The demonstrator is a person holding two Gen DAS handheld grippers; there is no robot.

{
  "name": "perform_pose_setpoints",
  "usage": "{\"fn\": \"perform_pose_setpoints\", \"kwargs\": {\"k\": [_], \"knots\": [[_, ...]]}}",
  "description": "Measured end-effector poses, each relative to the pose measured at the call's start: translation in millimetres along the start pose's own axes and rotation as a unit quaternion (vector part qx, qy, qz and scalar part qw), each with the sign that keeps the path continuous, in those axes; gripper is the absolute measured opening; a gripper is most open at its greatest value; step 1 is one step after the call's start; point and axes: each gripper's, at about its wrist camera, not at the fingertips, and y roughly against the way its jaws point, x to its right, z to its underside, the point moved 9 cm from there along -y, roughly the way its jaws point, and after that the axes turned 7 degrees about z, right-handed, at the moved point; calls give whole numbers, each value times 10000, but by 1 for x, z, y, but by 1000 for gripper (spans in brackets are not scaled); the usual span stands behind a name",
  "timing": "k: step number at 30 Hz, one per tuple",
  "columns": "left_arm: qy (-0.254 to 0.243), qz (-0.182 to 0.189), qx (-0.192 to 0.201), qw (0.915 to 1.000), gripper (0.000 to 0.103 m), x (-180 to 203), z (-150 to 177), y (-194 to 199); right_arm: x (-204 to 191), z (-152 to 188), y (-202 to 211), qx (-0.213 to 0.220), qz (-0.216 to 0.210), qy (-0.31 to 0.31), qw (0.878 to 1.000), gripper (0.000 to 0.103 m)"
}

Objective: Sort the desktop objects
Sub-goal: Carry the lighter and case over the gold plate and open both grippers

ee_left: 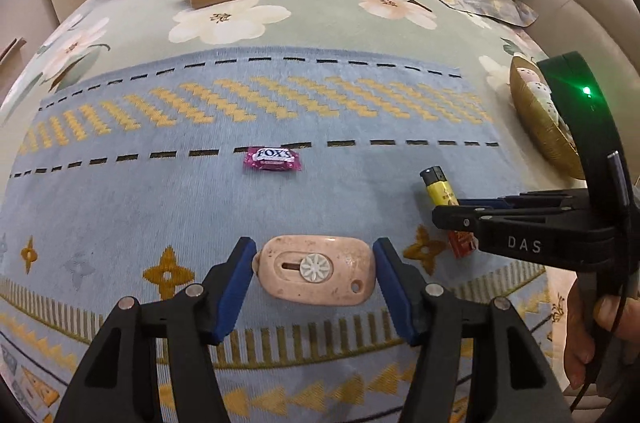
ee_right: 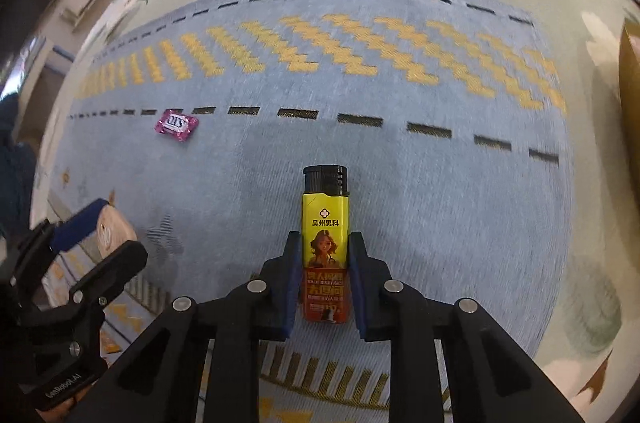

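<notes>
**Both tools closing in for pickup**

Right tool [ee_right: 322, 275] is squeezing the yellow lighter [ee_right: 325, 243] between its pads, apparently touching both sides, though the lighter may be lying on the blue rug [ee_right: 440, 183]. Left tool [ee_left: 316, 263] is standing spread wide, straddling the pink utility knife [ee_left: 316, 271], not yet gripping. Pink candy [ee_left: 272, 159] is lying ahead of the left tool. Next: left closing, right lifting toward the gold bowl [ee_left: 540, 131].
</notes>
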Motion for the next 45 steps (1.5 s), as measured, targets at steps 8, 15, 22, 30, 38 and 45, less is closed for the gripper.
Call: {"fn": "perform_pose_setpoints", "kwargs": {"k": [8,15,22,30,38,45], "knots": [[-200,-82,146,9997,57,37,-9,23,13,5,35,80,-341,-210,9992,23],[-257,136,346,9990,57,102,-29,38,60,3,81,431,-307,-335,9980,23],[-555,404,616,9957,57,181,-72,44,143,4,138,791,-182,-737,9940,23],[-860,934,1120,9856,57,284,-144,28,252,-14,184,1274,375,-1303,9825,23],[-1074,1104,1052,9825,57,351,-166,3,318,-37,205,1620,567,-1513,9735,23],[-1193,1013,904,9835,58,377,-172,-23,343,-41,201,1530,612,-1564,9739,23]]}}
